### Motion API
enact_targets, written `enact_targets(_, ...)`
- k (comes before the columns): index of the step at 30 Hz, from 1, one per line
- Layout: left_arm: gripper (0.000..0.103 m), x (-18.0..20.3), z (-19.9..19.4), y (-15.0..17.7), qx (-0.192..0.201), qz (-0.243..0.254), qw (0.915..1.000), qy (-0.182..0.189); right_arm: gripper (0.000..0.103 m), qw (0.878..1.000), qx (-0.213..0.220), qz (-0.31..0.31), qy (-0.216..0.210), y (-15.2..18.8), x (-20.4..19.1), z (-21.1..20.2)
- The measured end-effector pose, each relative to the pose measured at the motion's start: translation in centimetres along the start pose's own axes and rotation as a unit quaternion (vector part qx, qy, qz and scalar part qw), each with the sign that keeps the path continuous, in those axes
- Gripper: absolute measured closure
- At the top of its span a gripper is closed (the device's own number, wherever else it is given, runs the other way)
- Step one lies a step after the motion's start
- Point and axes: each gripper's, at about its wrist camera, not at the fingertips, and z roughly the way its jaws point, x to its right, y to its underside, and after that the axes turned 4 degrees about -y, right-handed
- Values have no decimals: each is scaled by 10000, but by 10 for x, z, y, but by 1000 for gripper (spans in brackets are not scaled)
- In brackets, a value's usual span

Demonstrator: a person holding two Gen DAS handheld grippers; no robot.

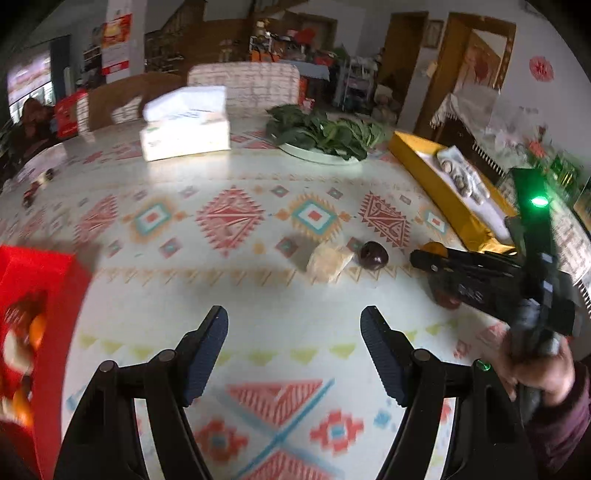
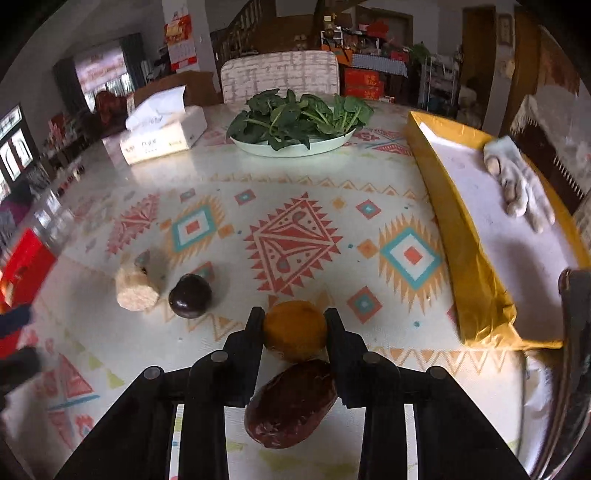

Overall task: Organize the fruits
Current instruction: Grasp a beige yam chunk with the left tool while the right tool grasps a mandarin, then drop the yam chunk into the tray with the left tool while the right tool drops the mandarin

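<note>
Past my table (image 2: pixel 295 173) stands a pale chair (image 2: pixel 280 74), a wooden staircase (image 2: pixel 243 26) behind; bright window (image 2: pixel 103 70) left, wooden door (image 1: pixel 469 62) right.

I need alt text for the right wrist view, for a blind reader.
The right tongs close around an orange fruit on a patterned table, a dark red oblong fruit just behind it. A dark round fruit lies to the left.

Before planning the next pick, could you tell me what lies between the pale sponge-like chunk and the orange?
In the right wrist view, the dark purple round fruit sits between the pale chunk and the orange.
</note>
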Motion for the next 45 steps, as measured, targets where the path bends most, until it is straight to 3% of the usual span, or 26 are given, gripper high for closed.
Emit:
enact_targets(8,30,24,53,-23,-55,511,9987,-15,67,9985,128,354,-388,-1,10,-8)
enact_targets(9,34,26,57,-23,-54,563,9984,-12,67,9983,127,389,-414,-1,11,-8)
enact_targets(11,53,28,63,-23,-99,617,9980,19,67,9980,128,422,-452,-1,12,-8)
enact_targets(13,81,29,63,-23,-80,642,9979,-16,67,9977,136,451,-490,-1,12,-8)
enact_targets(19,81,9,48,-24,45,161,9998,49,67,9957,266,548,-700,-1,14,-13)
enact_targets(26,81,-49,-41,6,718,-659,9952,39,67,9923,449,679,-930,2,16,-21)
enact_targets(32,81,-144,-102,52,1018,-1788,9776,-442,67,9948,639,399,-683,1,-6,-31)
enact_targets(38,81,-243,-134,100,1052,-2779,9448,-1381,67,9937,623,-65,-932,-10,-69,-52)
enact_targets(42,81,-275,-136,120,1015,-3155,9328,-1412,67,9878,395,-452,-1435,-18,-134,-48)
enact_targets(45,81,-284,-131,127,999,-3242,9314,-1322,67,9807,61,-774,-1792,-21,-192,-30)
